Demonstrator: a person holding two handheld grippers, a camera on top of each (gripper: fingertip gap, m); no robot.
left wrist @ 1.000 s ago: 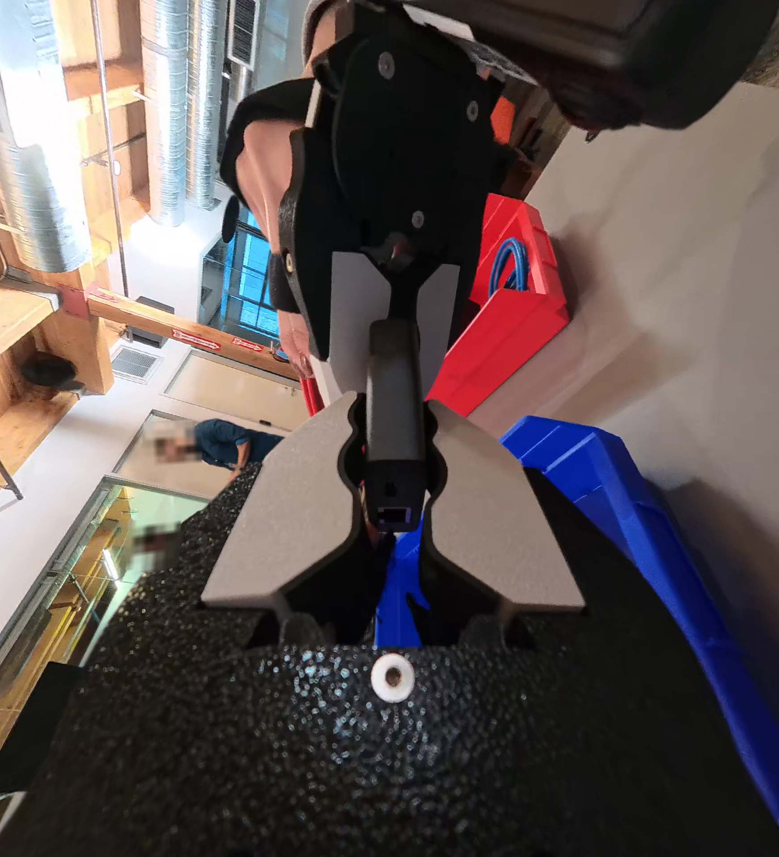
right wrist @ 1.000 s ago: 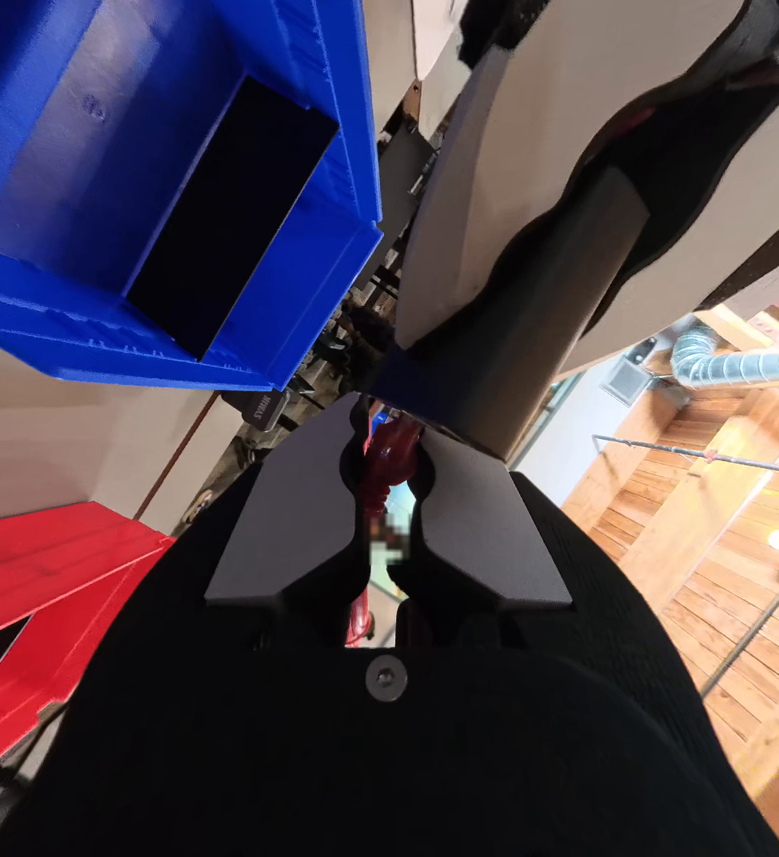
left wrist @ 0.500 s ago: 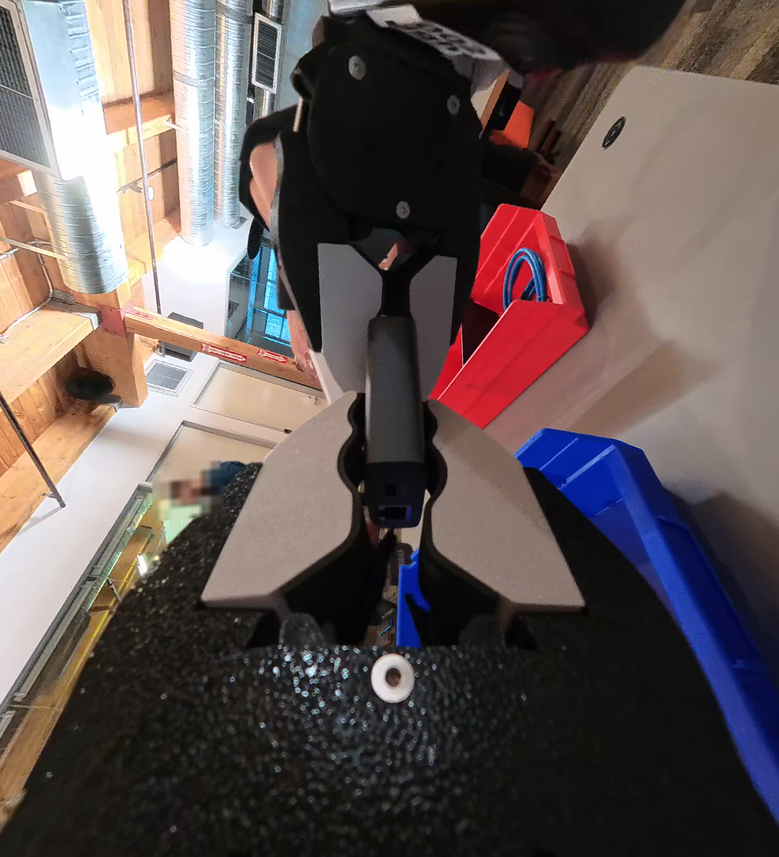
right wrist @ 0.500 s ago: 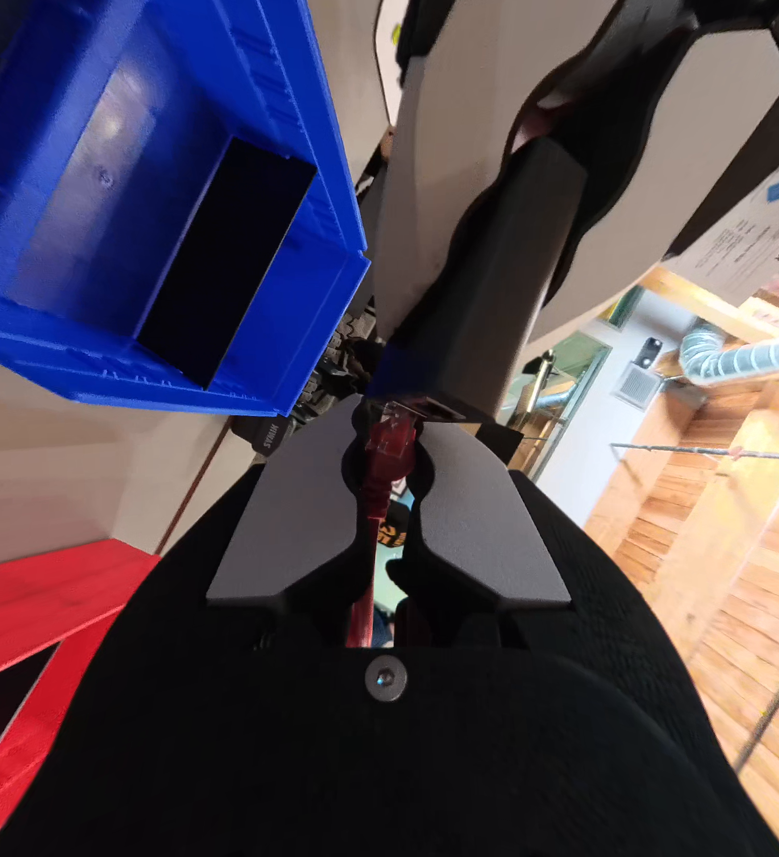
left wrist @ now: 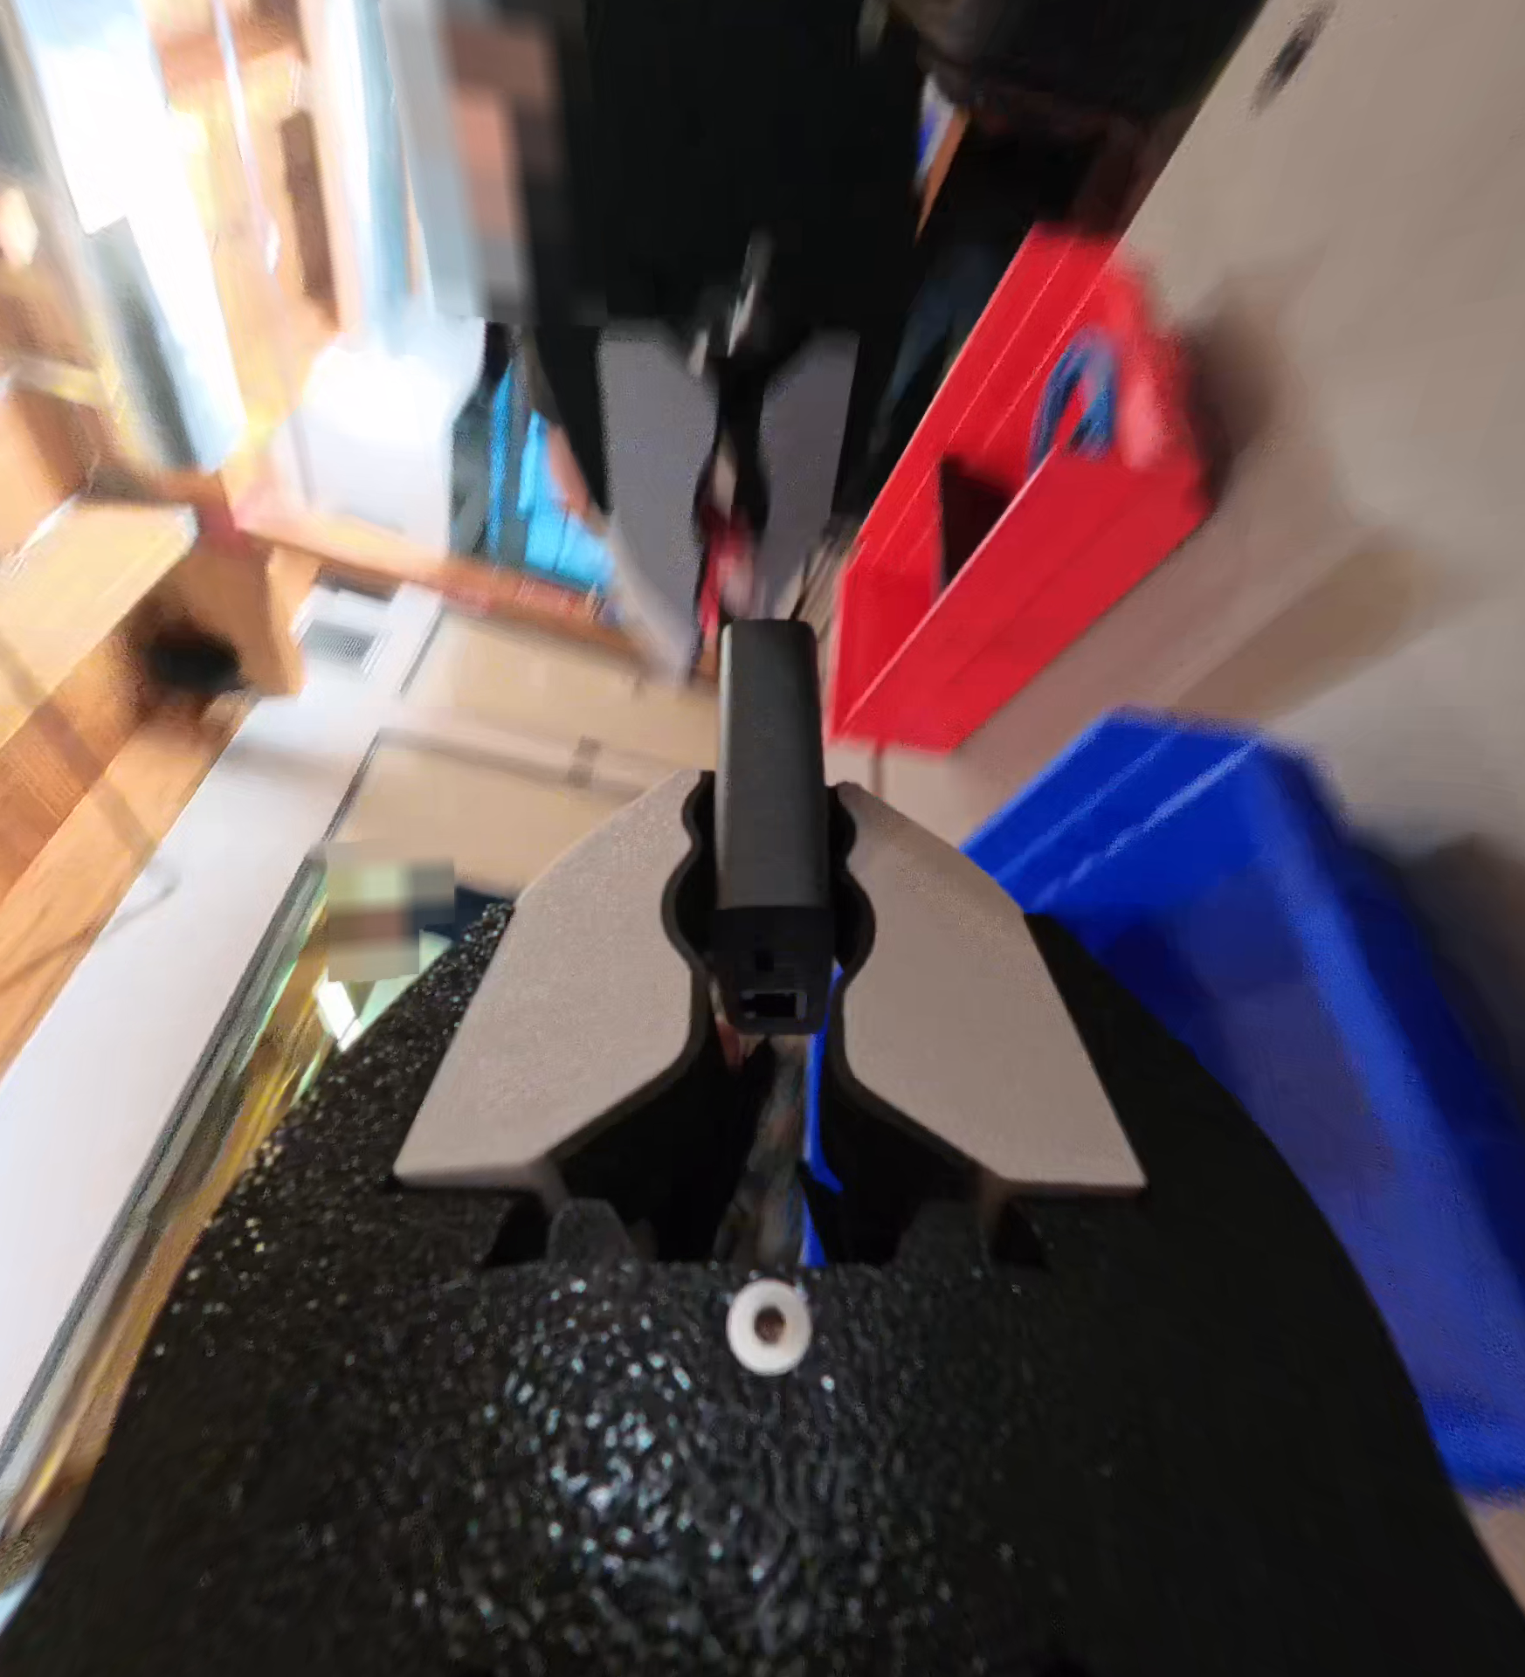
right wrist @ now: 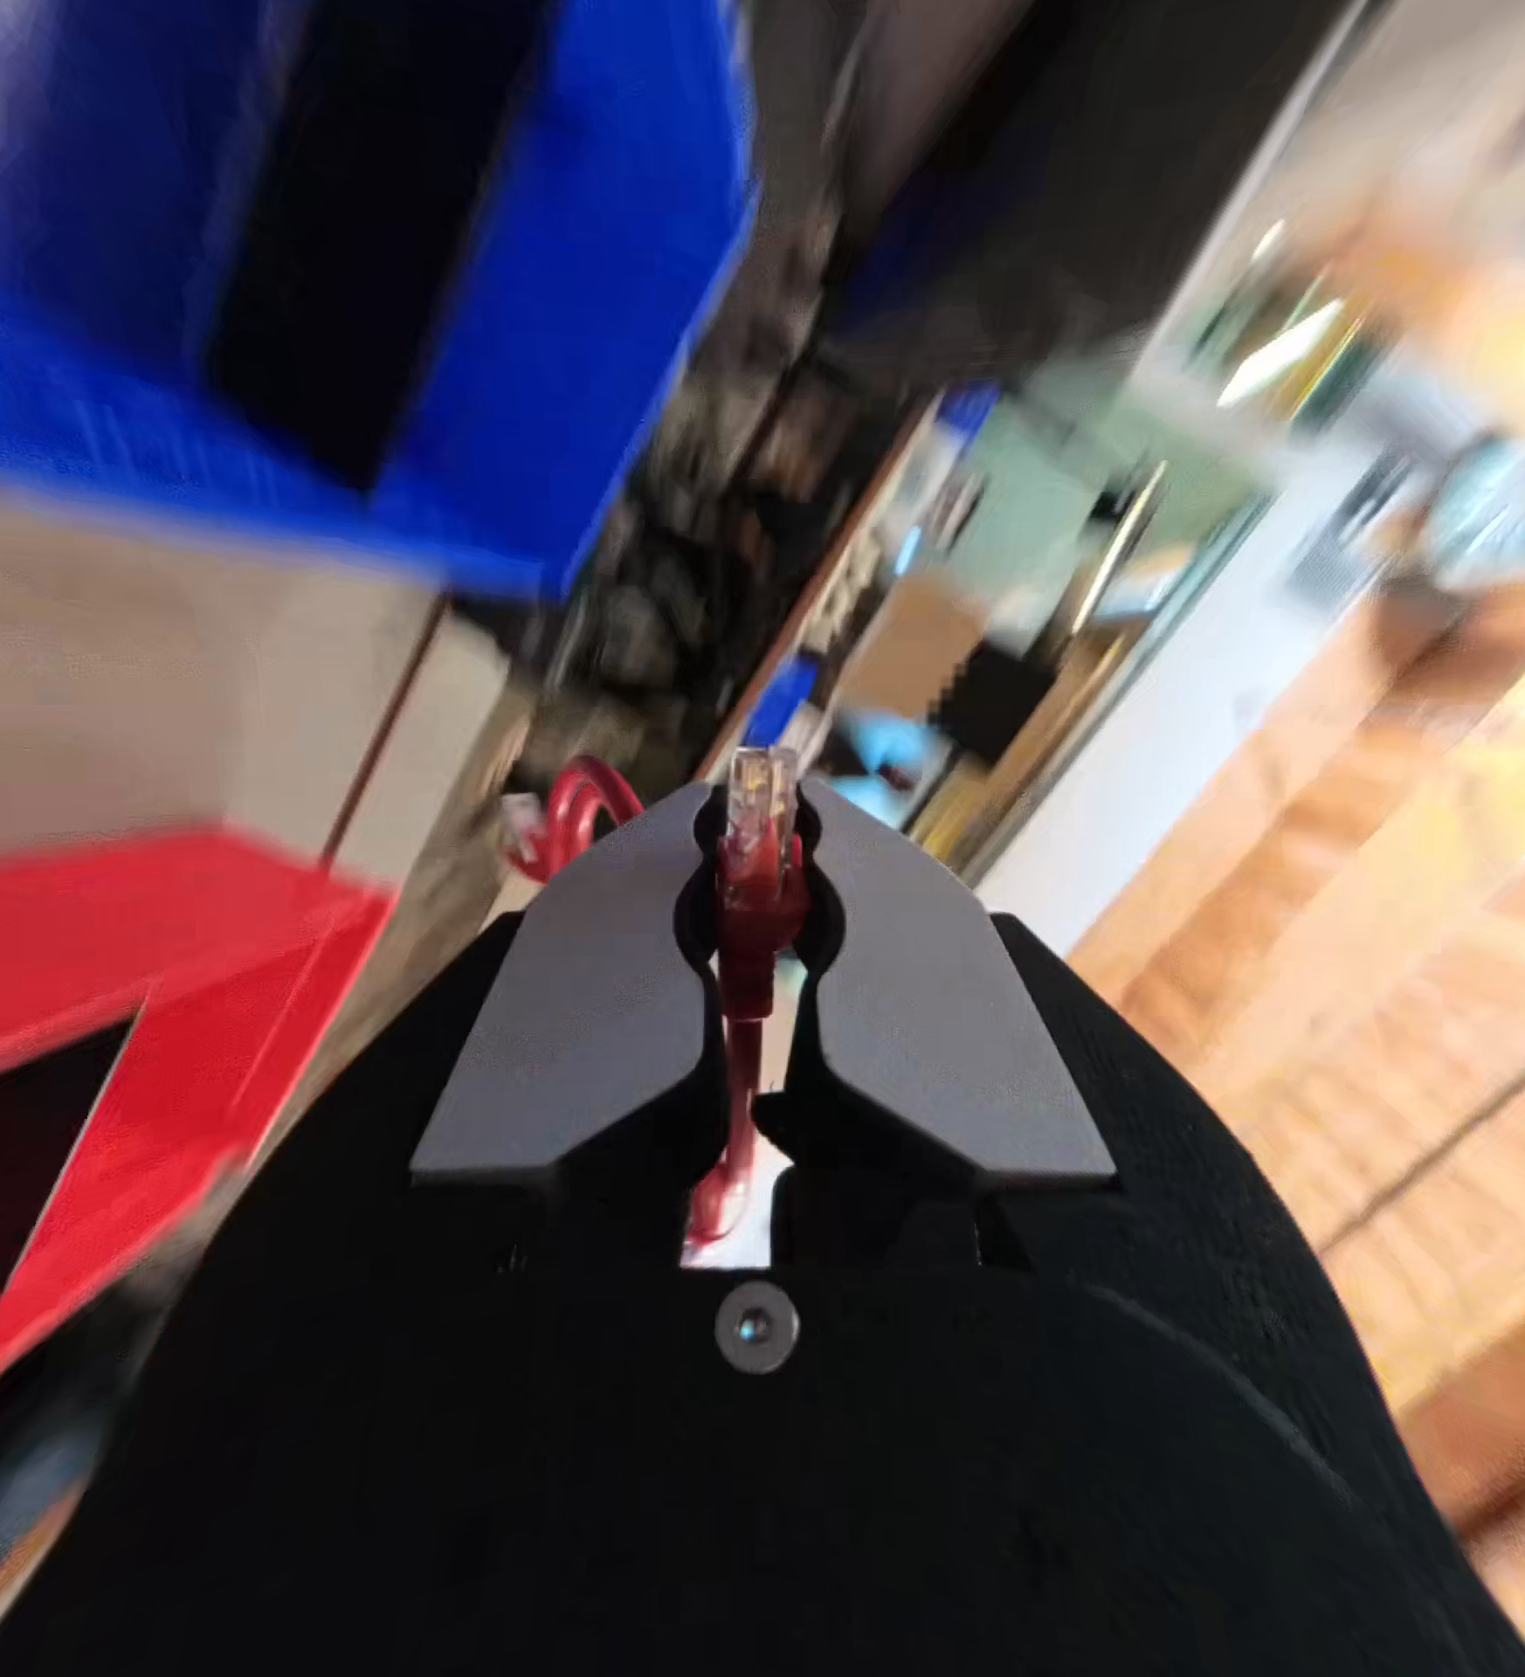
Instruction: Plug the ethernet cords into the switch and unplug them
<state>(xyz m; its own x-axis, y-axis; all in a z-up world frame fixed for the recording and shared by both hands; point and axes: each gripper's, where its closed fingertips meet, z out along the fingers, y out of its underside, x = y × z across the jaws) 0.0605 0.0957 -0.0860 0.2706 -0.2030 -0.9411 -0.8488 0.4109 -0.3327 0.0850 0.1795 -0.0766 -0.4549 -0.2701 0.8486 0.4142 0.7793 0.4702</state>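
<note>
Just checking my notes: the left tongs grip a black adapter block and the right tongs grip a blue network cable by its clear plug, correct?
Not quite. The cable in the right tongs is red, not blue, as the right wrist view shows; its clear plug pokes out past the tips. The left tongs do grip a black adapter block.

A workshop-like loft — timber beams (left wrist: 60,617), a pale worktable (left wrist: 1421,454), red (left wrist: 1013,563) and blue storage bins (left wrist: 1240,953).

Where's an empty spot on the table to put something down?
The bare pale tabletop beyond the red plastic bin and blue plastic bin looks free. A smaller strip lies between the bins. It is crowded by the bins and around both hand-held grippers.
</note>
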